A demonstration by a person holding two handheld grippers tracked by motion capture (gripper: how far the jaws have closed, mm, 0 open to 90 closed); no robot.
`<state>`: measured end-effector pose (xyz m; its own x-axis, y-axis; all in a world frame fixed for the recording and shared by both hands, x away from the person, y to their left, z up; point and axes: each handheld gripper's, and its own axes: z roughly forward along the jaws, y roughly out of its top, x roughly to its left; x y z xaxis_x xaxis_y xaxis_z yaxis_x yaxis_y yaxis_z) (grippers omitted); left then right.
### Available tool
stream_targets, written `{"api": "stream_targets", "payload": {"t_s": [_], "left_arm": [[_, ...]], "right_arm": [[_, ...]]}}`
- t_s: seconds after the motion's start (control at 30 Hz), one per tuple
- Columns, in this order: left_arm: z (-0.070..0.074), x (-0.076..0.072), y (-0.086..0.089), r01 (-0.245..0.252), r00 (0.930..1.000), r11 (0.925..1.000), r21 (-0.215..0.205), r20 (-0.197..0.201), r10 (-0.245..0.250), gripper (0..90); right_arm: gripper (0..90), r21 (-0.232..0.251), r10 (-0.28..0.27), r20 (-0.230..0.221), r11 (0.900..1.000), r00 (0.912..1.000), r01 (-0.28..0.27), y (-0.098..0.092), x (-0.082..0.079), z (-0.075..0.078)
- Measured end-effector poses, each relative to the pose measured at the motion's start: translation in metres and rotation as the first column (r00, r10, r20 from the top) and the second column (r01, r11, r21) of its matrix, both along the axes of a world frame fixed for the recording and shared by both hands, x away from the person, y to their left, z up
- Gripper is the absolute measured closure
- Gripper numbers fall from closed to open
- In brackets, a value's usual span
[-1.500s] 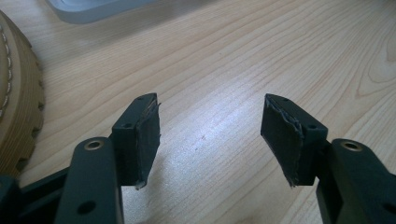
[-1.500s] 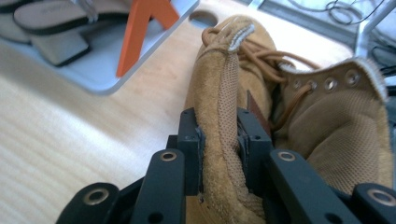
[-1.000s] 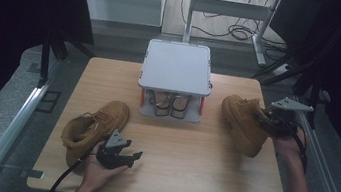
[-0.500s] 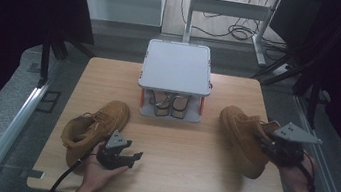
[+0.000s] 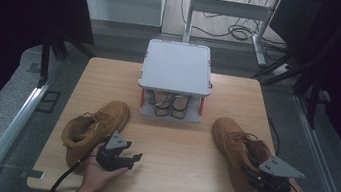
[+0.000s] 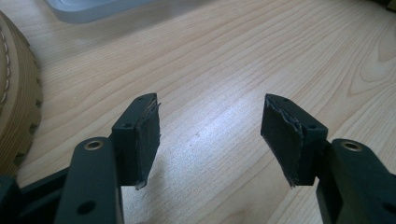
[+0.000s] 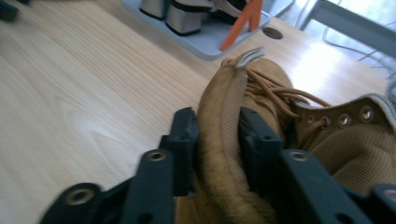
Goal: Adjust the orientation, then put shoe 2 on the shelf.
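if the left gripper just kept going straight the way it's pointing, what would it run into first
Probably bare table for a long stretch: the left gripper stands open over wood, nothing between its jaws. Farther along that line sits the grey rack, likely first contact, though depth is unclear. The tan boot lies off to one side.

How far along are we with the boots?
Done: both boots stand on the table, left boot and right boot, in front of the rack.
In hand: the right gripper has the right boot's collar between its jaws, which have just been opening; whether they press is unclear. The left gripper is open, holding nothing.
Left: probably racking; the rack's top is bare.
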<state>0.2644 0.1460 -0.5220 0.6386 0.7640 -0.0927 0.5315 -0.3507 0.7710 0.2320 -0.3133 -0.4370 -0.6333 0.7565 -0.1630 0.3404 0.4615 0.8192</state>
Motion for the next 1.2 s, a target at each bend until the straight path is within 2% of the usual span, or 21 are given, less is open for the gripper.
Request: {"api": "stream_targets", "payload": {"t_s": [0.03,0.07,0.27,0.37,0.4,0.43,0.53,0.63,0.77,0.83,0.9,1.07,1.1,1.13,1.2], "left_arm": [[0.0,-0.002,-0.001,0.001,0.9999,0.9998,0.021,0.01,-0.001,37.8],[0.0,-0.002,-0.001,0.001,0.9999,0.9998,0.021,0.01,-0.001,37.7],[0.001,-0.002,-0.001,0.003,1.0,0.9999,0.014,0.007,-0.003,37.5],[0.001,-0.002,-0.001,0.004,1.0,0.9999,0.015,0.004,-0.004,37.5],[0.002,-0.002,0.0,0.003,1.0,0.9999,0.011,0.006,-0.003,37.5],[0.002,-0.002,0.0,0.003,1.0,0.9999,0.011,0.006,-0.003,37.5],[0.004,-0.004,0.0,0.005,1.0,1.0,0.005,0.008,-0.005,37.5],[0.008,-0.008,0.0,0.011,0.9999,0.9999,-0.009,0.012,-0.011,37.4],[0.016,-0.012,0.001,0.004,0.9993,1.0,-0.002,0.037,-0.004,37.4],[0.024,-0.013,0.002,-0.001,0.9992,0.9997,-0.025,0.04,0.002,37.5],[0.027,-0.014,0.002,0.003,0.9993,0.9996,-0.029,0.038,-0.002,37.5],[0.047,-0.023,0.001,0.031,0.998,0.9977,-0.061,0.057,-0.028,37.4],[0.058,-0.026,0.0,0.042,0.9971,0.9974,-0.059,0.066,-0.038,37.2],[0.058,-0.026,0.0,0.042,0.9971,0.9974,-0.059,0.066,-0.038,37.2],[0.069,-0.03,0.001,0.051,0.9957,0.9975,-0.048,0.08,-0.047,37.2]], "right_arm": [[59.3,0.029,-0.005,0.007,1.0,1.0,0.005,-0.002,-0.001,0.0],[59.3,0.029,-0.005,0.007,1.0,1.0,0.005,-0.002,-0.001,0.0],[50.8,0.125,-0.023,0.004,0.992,0.9997,0.022,-0.005,0.0,0.0],[48.8,0.174,-0.036,-0.001,0.984,0.9993,0.036,-0.005,0.002,0.003],[47.7,0.214,-0.05,0.003,0.976,0.9988,0.048,-0.006,0.002,0.006],[47.7,0.214,-0.05,0.003,0.976,0.9988,0.048,-0.006,0.002,0.006],[45.3,0.261,-0.06,0.002,0.964,0.9982,0.057,-0.008,0.003,0.011],[43.2,0.257,-0.087,0.0,0.963,0.9962,0.085,-0.007,0.005,0.015],[41.1,0.252,-0.128,-0.002,0.96,0.9918,0.124,-0.007,0.011,0.021],[40.8,0.252,-0.143,-0.005,0.958,0.9897,0.14,-0.007,0.014,0.022],[40.8,0.25,-0.151,-0.004,0.957,0.9886,0.147,-0.008,0.016,0.023],[39.5,0.237,-0.149,-0.004,0.961,0.9888,0.145,-0.009,0.021,0.024],[39.4,0.237,-0.15,-0.007,0.96,0.9887,0.147,-0.009,0.022,0.024],[39.4,0.237,-0.15,-0.007,0.96,0.9887,0.147,-0.009,0.022,0.024],[39.0,0.238,-0.148,-0.01,0.96,0.989,0.146,-0.009,0.024,0.023]]}}
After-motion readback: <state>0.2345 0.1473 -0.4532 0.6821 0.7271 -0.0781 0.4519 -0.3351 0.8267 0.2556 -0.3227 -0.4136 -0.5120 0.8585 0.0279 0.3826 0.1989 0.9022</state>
